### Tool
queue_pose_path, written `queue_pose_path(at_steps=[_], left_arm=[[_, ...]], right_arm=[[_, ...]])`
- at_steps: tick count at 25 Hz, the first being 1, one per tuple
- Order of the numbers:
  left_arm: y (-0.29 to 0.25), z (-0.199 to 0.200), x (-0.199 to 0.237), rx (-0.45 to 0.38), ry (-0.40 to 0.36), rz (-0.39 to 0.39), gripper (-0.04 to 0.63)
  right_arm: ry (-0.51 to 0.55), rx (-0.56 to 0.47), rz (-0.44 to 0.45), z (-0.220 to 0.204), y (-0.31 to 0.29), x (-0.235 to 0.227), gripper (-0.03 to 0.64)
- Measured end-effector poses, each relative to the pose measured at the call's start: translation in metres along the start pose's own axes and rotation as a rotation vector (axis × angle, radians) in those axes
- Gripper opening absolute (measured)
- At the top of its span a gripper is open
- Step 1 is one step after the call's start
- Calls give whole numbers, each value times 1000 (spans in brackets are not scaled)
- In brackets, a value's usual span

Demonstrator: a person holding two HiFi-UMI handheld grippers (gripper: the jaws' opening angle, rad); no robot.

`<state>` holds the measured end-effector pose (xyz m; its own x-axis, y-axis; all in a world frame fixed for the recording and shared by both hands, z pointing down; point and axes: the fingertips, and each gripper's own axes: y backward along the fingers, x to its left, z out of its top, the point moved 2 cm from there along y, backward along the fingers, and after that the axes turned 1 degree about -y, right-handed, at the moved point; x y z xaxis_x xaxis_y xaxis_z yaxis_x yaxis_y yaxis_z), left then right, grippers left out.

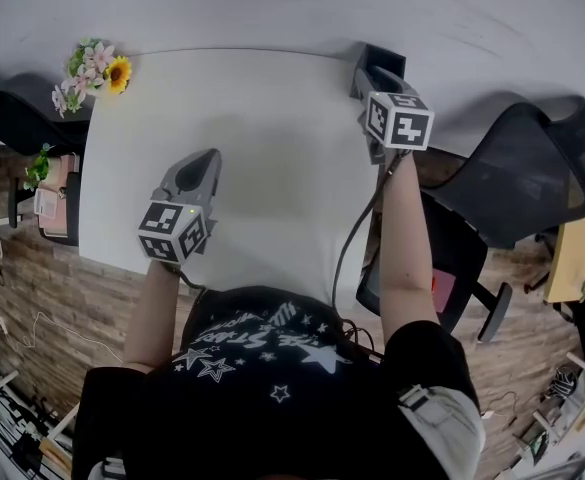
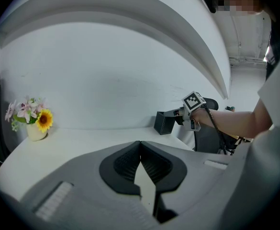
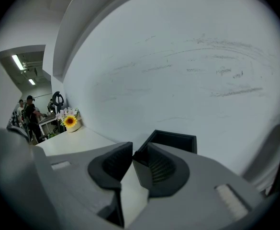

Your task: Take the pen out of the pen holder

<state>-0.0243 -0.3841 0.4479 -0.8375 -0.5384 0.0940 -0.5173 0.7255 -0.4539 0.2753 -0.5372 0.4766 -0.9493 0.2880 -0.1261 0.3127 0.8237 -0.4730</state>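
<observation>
The right gripper [image 3: 139, 150] is holding its fingers [image 3: 161, 169] narrow, nearly meeting at the near corner of the black pen holder [image 3: 178, 140], which is sitting at the table's [image 1: 272, 128] far right corner. The holder's inside is showing only dark, so I cannot make out the pen. The left gripper [image 2: 140, 145] is keeping its fingers together, empty, over the table, and a small pot [image 2: 36, 133] is holding flowers [image 2: 32, 114] at the far left corner.

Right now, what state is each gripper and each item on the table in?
Pen holder: upright, far right corner of table.
Right gripper: jaws nearly together at that holder's rim; grip unclear.
Left gripper: shut, empty.
Flower pot: upright, far left corner.
Pen: not visible.
</observation>
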Motion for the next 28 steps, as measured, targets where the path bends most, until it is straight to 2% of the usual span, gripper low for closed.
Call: queue_pose_path(at_steps=[5, 11, 17, 28], left_arm=[[-2, -2, -1, 2, 12, -3, 9], [-2, -8, -2, 13, 15, -6, 9], [0, -9, -1, 11, 21, -1, 9], [9, -11, 3, -7, 33, 9, 10]], right_arm=[[-7, -8, 1, 1, 2, -3, 101], [-7, -10, -3, 1, 1, -5, 69], [29, 3, -5, 3, 2, -4, 60], [79, -57, -74, 17, 14, -11, 28]])
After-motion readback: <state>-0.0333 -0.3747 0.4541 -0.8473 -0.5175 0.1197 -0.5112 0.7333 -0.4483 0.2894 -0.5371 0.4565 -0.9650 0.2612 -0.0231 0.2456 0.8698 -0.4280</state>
